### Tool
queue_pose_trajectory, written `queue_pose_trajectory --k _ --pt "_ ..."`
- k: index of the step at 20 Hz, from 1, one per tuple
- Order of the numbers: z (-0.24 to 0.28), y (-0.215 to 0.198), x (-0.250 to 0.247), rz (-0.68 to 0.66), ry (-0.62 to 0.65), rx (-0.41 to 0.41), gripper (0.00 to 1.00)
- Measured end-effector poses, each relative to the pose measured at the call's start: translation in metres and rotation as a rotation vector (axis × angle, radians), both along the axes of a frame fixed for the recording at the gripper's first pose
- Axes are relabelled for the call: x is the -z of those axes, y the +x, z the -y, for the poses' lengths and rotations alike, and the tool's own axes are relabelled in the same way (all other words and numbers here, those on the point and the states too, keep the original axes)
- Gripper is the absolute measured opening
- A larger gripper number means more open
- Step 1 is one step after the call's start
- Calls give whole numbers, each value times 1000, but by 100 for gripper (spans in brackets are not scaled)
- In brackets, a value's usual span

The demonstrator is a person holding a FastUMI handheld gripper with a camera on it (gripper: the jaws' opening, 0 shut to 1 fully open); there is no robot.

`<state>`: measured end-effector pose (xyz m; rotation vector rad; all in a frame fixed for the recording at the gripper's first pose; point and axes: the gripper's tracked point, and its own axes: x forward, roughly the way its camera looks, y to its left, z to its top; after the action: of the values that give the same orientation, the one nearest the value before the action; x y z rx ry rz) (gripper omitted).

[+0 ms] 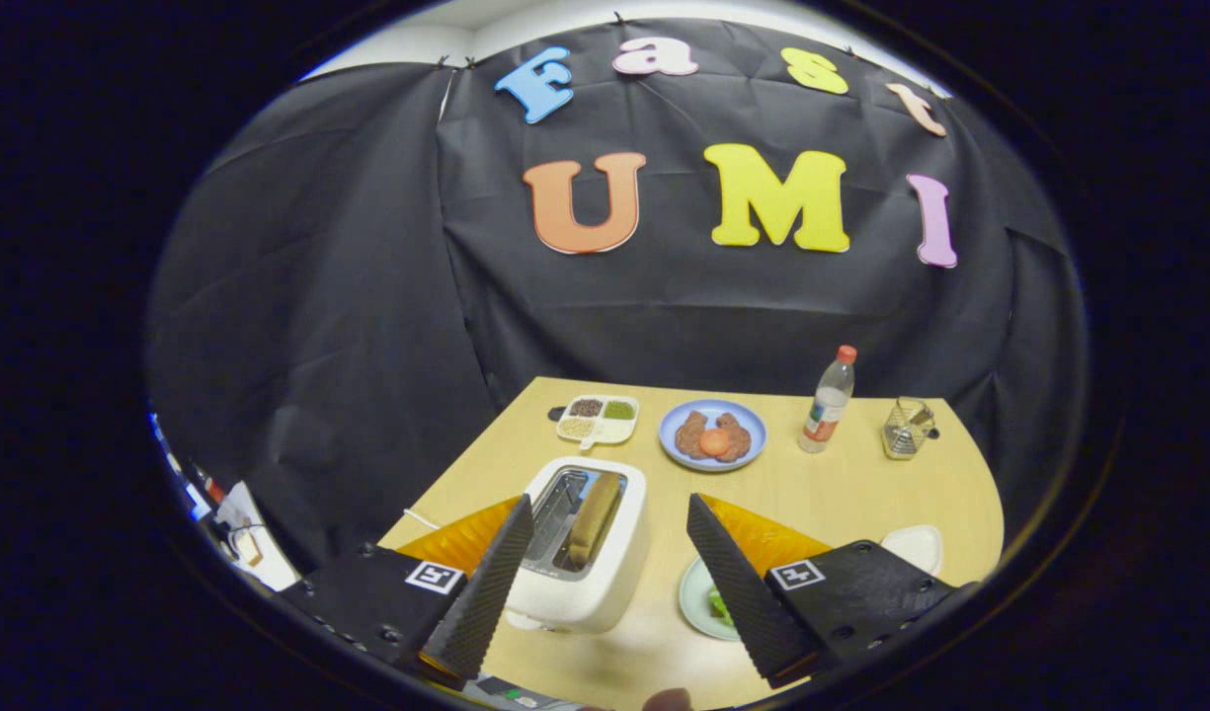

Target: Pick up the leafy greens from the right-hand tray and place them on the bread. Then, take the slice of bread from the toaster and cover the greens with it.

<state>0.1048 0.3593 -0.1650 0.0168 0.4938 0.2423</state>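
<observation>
My claw (609, 513) hangs released above a pale wooden tabletop (842, 484), its two fingers spread wide and holding nothing. Between the fingers stands a white toaster (585, 553) with a slice of bread (595, 515) upright in its slot. Just beside my right finger lies a small pale tray (701, 592) holding leafy greens (720, 604), partly hidden by that finger. Beyond the toaster sits a blue plate (713, 434) with brown food topped by an orange round. Left of it is a divided dish of grains (597, 419); to its right stand a clear bottle with a red cap (828, 399) and, farther right, a wire holder (906, 429).
</observation>
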Motion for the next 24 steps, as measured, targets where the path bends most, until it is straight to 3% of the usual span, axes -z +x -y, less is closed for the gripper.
queue_pose_trajectory --k 11,18,23,24 --pt "-31 43 53 -89 12 63 96" --pt "-29 61 87 -179 26 139 69" --pt "-30 64 98 -225 59 178 35" --pt "-30 63 98 -233 68 181 22"
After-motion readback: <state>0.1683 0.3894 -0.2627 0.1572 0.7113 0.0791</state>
